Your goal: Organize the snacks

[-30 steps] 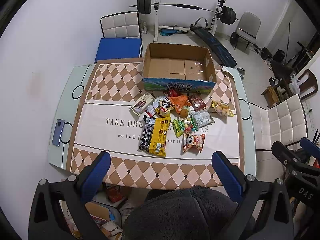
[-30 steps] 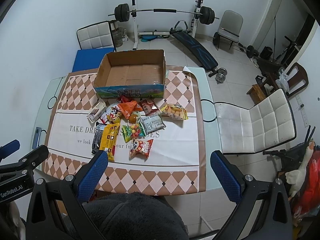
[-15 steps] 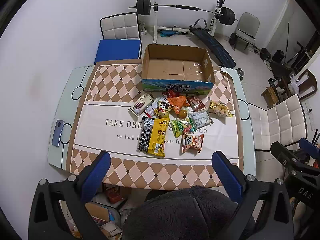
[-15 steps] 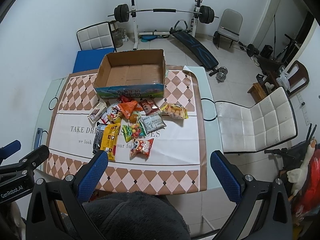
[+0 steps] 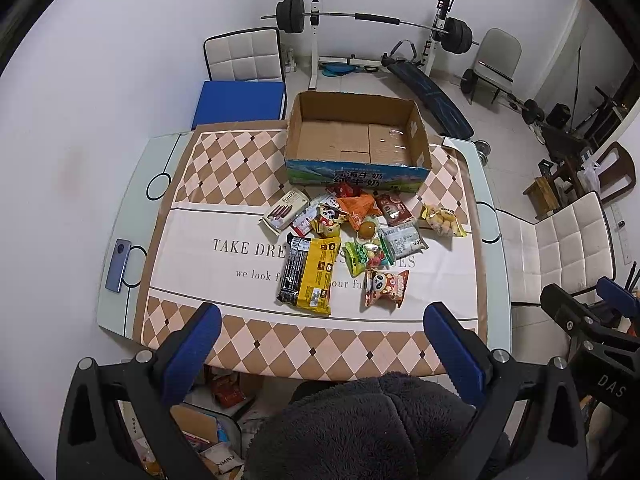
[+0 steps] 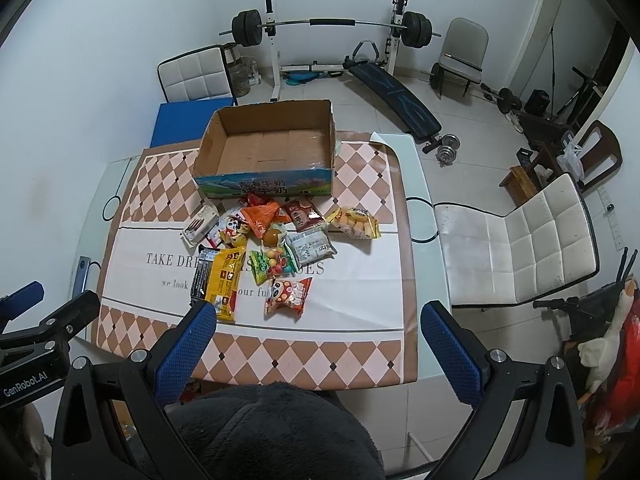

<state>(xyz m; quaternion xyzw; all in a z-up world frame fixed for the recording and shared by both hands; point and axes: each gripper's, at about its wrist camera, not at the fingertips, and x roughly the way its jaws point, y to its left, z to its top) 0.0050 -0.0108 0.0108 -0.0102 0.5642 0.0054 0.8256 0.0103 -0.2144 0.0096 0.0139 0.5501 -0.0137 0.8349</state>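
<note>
Snacks [image 5: 352, 236] lay heaped ahead of both gaping, unladen claws, left [image 5: 320, 344] and right [image 6: 316, 340]; box [image 5: 356, 168] beyond stood bare, sorting evidently unstarted.

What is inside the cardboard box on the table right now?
The cardboard box holds no snacks; only its bare taped floor shows. The strip behind its near wall is hidden.
</note>
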